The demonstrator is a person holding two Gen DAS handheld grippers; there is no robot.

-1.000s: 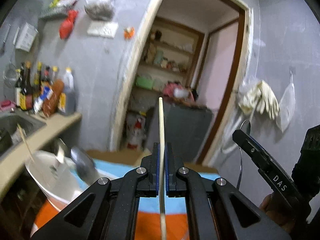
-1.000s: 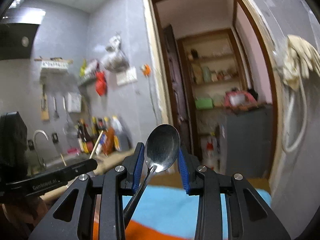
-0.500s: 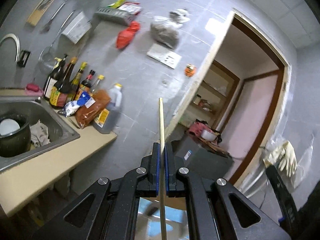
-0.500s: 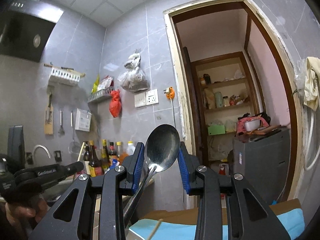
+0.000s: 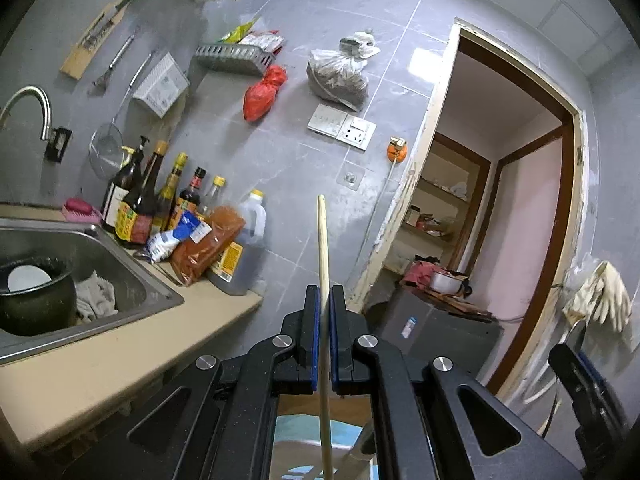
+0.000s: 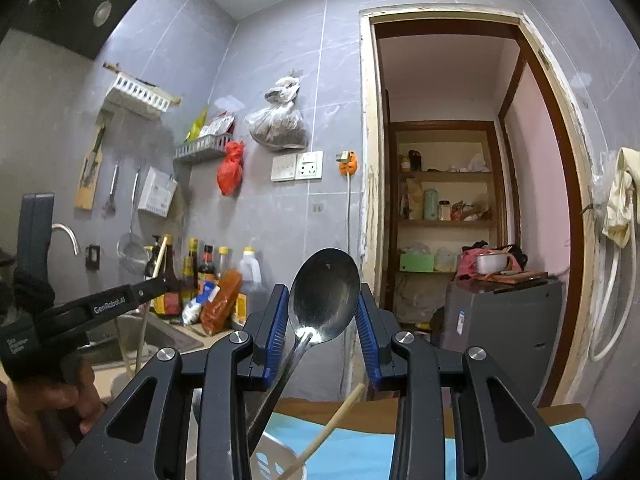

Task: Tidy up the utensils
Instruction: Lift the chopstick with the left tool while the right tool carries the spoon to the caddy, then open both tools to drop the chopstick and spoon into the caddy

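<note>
Tongs (image 5: 325, 300) level, clamping upright chopstick (image 5: 322, 248)

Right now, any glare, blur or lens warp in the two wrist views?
Left wrist view: heavy fisheye bend, the door frame leans and curves; counter edge slightly smeared; the chopstick in the left gripper is sharp. Right wrist view: bright glare spot low on the spoon bowl in the right gripper; corners go black; the doorway is evenly lit.
</note>
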